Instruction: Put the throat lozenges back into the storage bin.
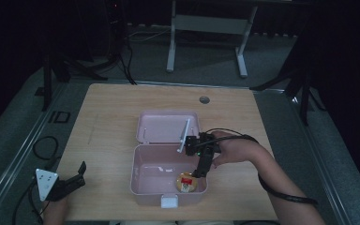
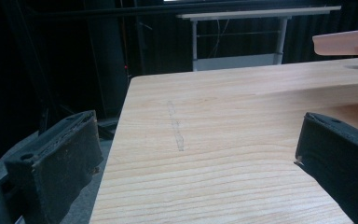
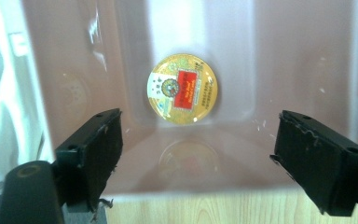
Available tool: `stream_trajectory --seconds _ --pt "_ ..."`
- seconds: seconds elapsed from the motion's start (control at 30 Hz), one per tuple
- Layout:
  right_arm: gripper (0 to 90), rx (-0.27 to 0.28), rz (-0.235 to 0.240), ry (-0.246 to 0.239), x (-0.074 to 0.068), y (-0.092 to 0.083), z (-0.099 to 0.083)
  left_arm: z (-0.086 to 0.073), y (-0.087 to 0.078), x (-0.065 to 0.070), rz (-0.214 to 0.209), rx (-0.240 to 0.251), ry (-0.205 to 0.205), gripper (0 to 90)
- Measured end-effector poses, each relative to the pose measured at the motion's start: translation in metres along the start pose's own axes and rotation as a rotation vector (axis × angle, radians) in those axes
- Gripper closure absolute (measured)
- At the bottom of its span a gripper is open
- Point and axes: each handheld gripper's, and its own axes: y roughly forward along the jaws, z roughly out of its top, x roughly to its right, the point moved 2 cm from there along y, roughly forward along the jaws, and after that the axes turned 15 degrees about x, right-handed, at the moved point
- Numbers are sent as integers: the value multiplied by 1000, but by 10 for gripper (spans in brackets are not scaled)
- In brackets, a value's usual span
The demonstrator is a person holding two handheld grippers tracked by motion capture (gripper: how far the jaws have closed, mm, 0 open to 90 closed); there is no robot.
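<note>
A pink plastic box [image 1: 140, 176] stands open near the table's front edge, its lid [image 1: 164, 125] folded back flat behind it. A round gold tin with a red label [image 1: 186, 183] [image 3: 182, 88] lies on the box floor at the front right corner. My right gripper [image 1: 199, 172] [image 3: 196, 154] hangs over the box's right rim, pointing down at the tin, open with nothing between its jaws. My left gripper [image 1: 77, 176] [image 2: 191, 163] rests open at the table's front left corner, over bare wood.
A white latch [image 1: 169, 201] juts from the box's front wall. A white strip [image 1: 184, 136] leans against the lid. A cable hole [image 1: 204, 100] sits at the table's far side. A desk frame [image 1: 206, 28] stands beyond the table. Bare wood lies left of the box.
</note>
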Motion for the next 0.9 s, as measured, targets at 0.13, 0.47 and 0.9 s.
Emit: stream_trajectory --seconds 0.13,0.47,0.9 --pt "120 50 -19 17 2 -18 -17 0 0 0 -1 0 -1 5" --pt "110 182 -164 109 19 -35 -79 0 0 0 0 0 3 5" --pt "111 309 -264 248 41 28 -155 0 0 0 -1 0 3 5"
